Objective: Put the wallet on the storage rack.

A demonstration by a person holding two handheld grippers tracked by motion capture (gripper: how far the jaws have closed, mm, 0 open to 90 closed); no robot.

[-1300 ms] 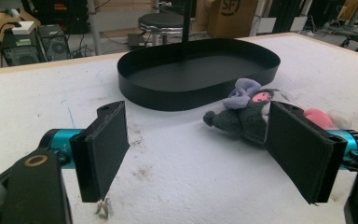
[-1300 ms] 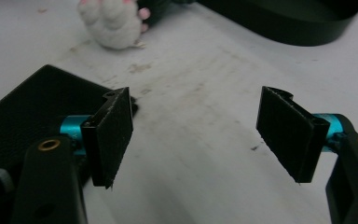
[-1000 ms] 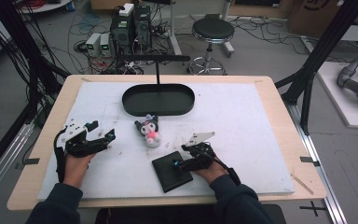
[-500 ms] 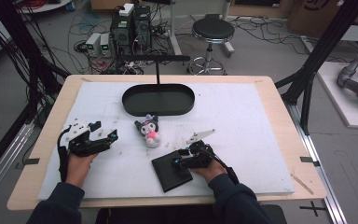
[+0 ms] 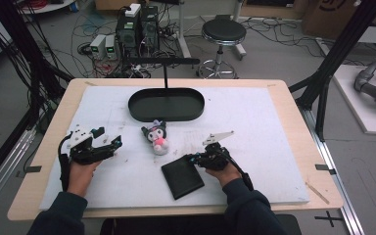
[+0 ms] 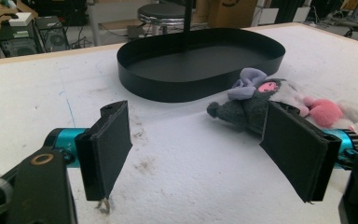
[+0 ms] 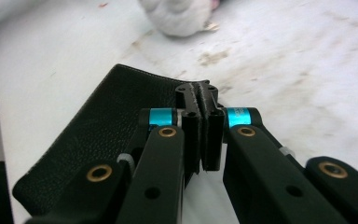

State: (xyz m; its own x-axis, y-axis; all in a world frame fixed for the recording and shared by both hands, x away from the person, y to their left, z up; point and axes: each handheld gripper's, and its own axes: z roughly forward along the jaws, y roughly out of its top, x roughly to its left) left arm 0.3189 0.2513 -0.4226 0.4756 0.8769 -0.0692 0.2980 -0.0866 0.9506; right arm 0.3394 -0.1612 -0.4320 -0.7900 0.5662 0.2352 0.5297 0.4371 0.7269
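Note:
A black leather wallet [image 5: 182, 176] lies flat near the table's front edge. My right gripper [image 5: 192, 157] sits at its upper right corner; in the right gripper view the jaws [image 7: 200, 93] have just closed tight together on the wallet's [image 7: 98, 126] edge. A small plush doll [image 5: 156, 137] with dark ears and a pink body lies at mid-table. My left gripper [image 5: 111, 138] rests to its left, open; its jaws [image 6: 198, 126] have just narrowed a little with nothing between them. The doll [image 6: 256, 100] lies just beyond its right jaw.
A black oval tray [image 5: 137, 110] with an upright post stands behind the doll, its wall [image 6: 191, 88] close ahead of the left gripper. A white mat [image 5: 274, 127] covers the wooden table. A stool, computers and cables stand on the floor beyond.
The right gripper's jaws have come together at the wallet's corner. The left gripper's jaws have narrowed slightly. Both hands have stayed about where they were.

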